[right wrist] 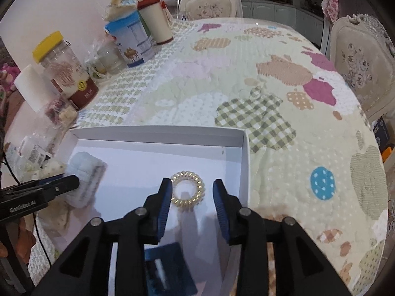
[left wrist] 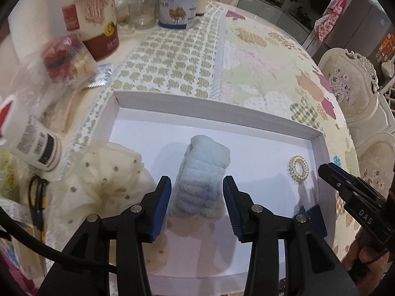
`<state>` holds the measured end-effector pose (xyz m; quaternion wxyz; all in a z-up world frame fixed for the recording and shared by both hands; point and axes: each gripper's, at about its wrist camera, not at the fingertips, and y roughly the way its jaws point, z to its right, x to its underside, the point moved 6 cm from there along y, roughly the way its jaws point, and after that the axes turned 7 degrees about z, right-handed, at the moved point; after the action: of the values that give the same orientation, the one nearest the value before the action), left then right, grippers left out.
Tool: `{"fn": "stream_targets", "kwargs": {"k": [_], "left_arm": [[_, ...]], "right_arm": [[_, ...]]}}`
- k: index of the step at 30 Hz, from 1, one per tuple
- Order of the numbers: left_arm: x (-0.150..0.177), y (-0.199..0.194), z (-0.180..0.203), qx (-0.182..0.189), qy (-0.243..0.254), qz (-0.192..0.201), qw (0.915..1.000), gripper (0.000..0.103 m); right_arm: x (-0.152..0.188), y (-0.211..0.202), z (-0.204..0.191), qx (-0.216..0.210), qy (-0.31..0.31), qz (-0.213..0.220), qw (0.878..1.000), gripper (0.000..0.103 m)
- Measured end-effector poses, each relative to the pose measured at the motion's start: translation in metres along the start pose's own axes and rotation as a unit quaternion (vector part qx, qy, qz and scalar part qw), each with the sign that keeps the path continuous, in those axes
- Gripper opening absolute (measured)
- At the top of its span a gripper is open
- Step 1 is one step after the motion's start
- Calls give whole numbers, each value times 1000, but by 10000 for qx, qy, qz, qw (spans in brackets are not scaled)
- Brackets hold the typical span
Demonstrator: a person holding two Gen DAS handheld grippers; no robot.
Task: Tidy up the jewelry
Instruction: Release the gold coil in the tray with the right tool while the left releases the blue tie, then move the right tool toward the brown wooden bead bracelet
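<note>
A shallow white box (left wrist: pixel 217 108) (right wrist: pixel 158 133) lies on the quilted table. A fluffy light-blue hair band (left wrist: pixel 202 172) (right wrist: pixel 85 172) lies in it. My left gripper (left wrist: pixel 197 185) is open, its fingers either side of the band's near end, not touching. A gold spiral hair tie (left wrist: pixel 299 169) (right wrist: pixel 188 191) lies at the box's right side. My right gripper (right wrist: pixel 192 188) is open, its fingers flanking the tie. A cream dotted scrunchie (left wrist: pixel 108 172) hangs over the box's left edge. A dark blue card (right wrist: pixel 170 268) lies below the right gripper.
Jars, a blue-and-white tin (left wrist: pixel 179 0) (right wrist: pixel 133 42), bottles and plastic bags crowd the table's left side. A black cable (left wrist: pixel 37 197) lies at the left. Ornate chairs (left wrist: pixel 350 83) (right wrist: pixel 363 66) stand to the right of the table.
</note>
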<state>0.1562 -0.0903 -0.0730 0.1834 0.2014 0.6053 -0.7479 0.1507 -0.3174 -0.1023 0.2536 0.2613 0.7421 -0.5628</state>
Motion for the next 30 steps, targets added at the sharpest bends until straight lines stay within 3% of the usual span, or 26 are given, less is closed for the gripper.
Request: {"fn": "stream_targets", "kwargs": {"k": [9, 30], "left_arm": [[17, -46, 4, -210, 245, 348, 9989, 43], [115, -128, 20, -489, 187, 550, 9971, 43]], "right_arm": [[16, -54, -22, -123, -82, 275, 9995, 44], [98, -158, -47, -51, -483, 485, 9976, 53]]}}
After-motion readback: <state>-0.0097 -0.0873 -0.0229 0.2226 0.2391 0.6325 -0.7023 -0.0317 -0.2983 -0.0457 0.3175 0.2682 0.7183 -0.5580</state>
